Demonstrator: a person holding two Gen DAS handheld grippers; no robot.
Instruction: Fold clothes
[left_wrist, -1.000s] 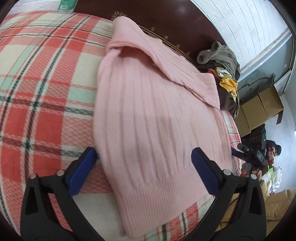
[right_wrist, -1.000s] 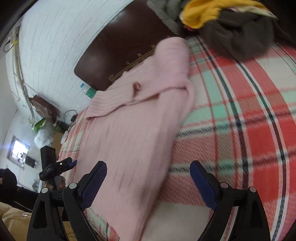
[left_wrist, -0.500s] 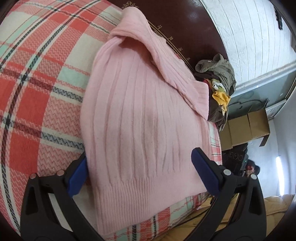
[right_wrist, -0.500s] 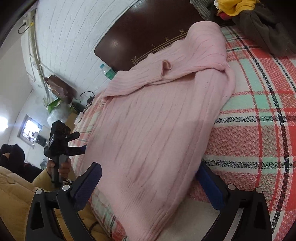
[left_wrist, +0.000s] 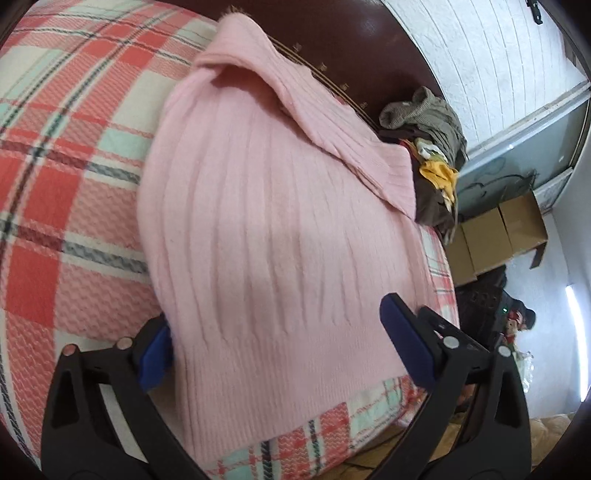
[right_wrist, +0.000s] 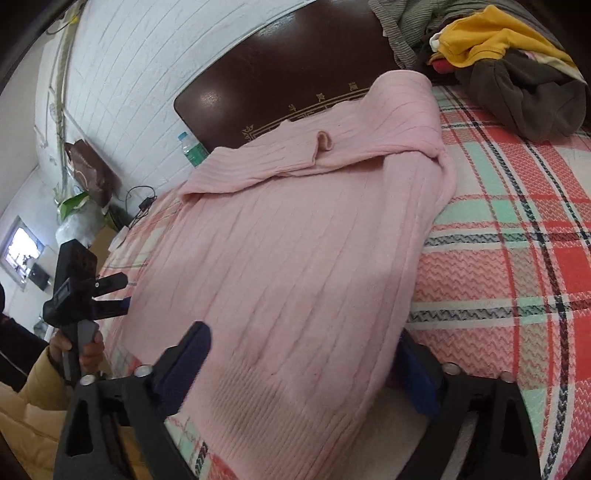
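in the left wrist view the plaid blanket (left_wrist: 70, 192) fills the left half of the frame. on it, running from the upper middle down to the bottom middle, lies the pink sweater (left_wrist: 266, 229), ribbed, with a sleeve folded across its upper part. the left gripper (left_wrist: 284, 339) sits at the bottom of the frame with its blue-padded fingers spread wide, one at each side of the sweater's hem; the left pad is partly tucked under the hem's edge, the right pad lies over the fabric near the bed's edge. nothing is pinched between them. upper right of the sweater is a pile of clothes (left_wrist: 432, 147), with cardboard boxes (left_wrist: 498, 232) farther right.

in the right wrist view the left gripper (right_wrist: 110, 295) shows at the left edge, held by a hand (right_wrist: 79, 350). the pink sweater (right_wrist: 295, 251) covers the middle of the frame, its folded sleeve lying along the dark headboard (right_wrist: 280, 74). the right gripper (right_wrist: 303, 365) at the bottom is likewise wide apart, straddling the hem, its right pad half hidden under the sweater's side. the plaid blanket (right_wrist: 517, 240) fills the right, the pile of clothes (right_wrist: 498, 55) the upper right.
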